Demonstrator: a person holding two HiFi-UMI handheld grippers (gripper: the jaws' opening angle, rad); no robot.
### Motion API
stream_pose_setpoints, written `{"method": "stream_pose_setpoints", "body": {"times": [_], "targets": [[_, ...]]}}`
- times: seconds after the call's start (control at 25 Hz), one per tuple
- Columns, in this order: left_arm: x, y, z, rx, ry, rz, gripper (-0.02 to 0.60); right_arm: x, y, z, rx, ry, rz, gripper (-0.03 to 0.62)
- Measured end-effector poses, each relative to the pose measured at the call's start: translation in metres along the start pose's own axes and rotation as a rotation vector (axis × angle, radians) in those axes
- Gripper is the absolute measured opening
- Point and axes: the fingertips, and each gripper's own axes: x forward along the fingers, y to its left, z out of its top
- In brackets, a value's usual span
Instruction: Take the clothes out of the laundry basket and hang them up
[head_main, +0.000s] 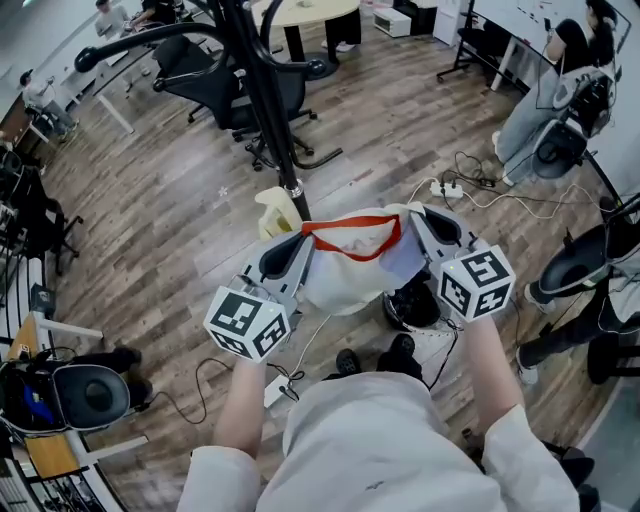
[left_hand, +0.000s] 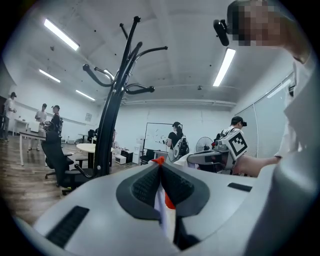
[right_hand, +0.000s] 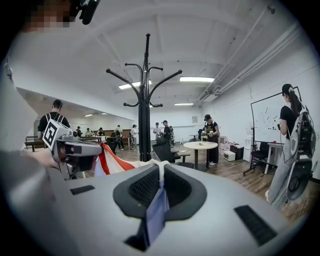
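**A:** Left hand-held gripper (head_main: 288, 256) is clamped on one shoulder of the garment (head_main: 350, 268). Right hand-held gripper (head_main: 436, 230) is pinched shut on the other, and the red-trimmed neckline is stretched between them.

**B:** So the garment's in the air, spread out just in front of the coat stand (head_main: 263, 100). I'd call this the hanging step.

**A:** Agreed. The next move calls for carrying that neckline up and over one of the hooks (left_hand: 140, 89), letting go only once the cloth catches.

**B:** And the count?

**A:** One garment, two grippers, one stand. It has several hooks, and those in view are bare. The laundry basket I can't make out.
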Motion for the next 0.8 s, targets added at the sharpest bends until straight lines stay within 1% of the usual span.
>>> {"method": "stream_pose_setpoints", "body": {"times": [0.16, 0.32, 0.4, 0.6, 0.8], "targets": [[-0.003, 0.0, 0.033, 0.05, -0.058, 0.002, 0.026, -0.002, -0.008, 0.03, -0.052, -0.053, -0.02, 0.022], [-0.009, 0.004, 0.072, 0.128, -0.107, 0.013, 0.026, -0.002, -0.015, 0.068, -0.081, -0.123, -0.033, 0.021], [-0.011, 0.004, 0.091, 0.151, -0.127, 0.019, 0.026, -0.005, -0.018, 0.086, -0.091, -0.158, -0.031, 0.021], [-0.017, 0.0, 0.13, 0.22, -0.165, 0.039, 0.026, -0.01, -0.017, 0.126, -0.123, -0.237, -0.001, 0.021], [-0.025, -0.001, 0.154, 0.278, -0.207, 0.079, 0.026, -0.014, -0.012, 0.15, -0.165, -0.306, 0.049, 0.021]]}}
